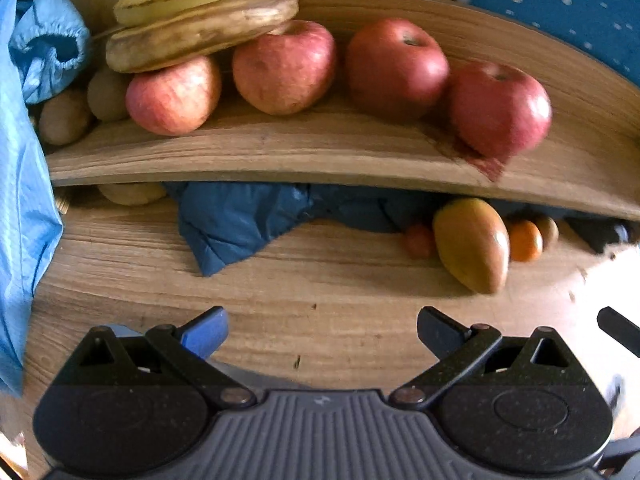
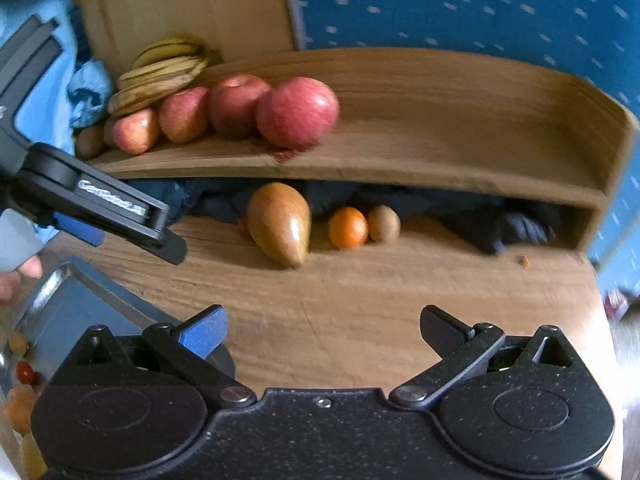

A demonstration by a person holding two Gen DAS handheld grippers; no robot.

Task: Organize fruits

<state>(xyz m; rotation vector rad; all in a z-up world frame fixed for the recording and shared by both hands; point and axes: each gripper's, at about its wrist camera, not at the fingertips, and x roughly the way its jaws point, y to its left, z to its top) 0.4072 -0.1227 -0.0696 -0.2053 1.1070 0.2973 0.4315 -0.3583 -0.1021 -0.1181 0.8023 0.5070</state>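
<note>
- As far as the shelf (image 1: pixel 280 152) shows, sorting is judged partly done: four apples (image 1: pixel 396 68) are lined up on it, ahead of and above the left claw (image 1: pixel 320 334), with bananas (image 1: pixel 200 12) stacked at the row's left end.
- The mango (image 2: pixel 280 232), an orange (image 2: pixel 347 227) and a kiwi (image 2: pixel 383 223) are left on the tabletop (image 2: pixel 360 304), ahead of the right claw (image 2: pixel 322 332).
- Both claws are held wide open and empty.
- Small fruits are seen in a tray (image 2: pixel 72 308) left of the right claw.
</note>
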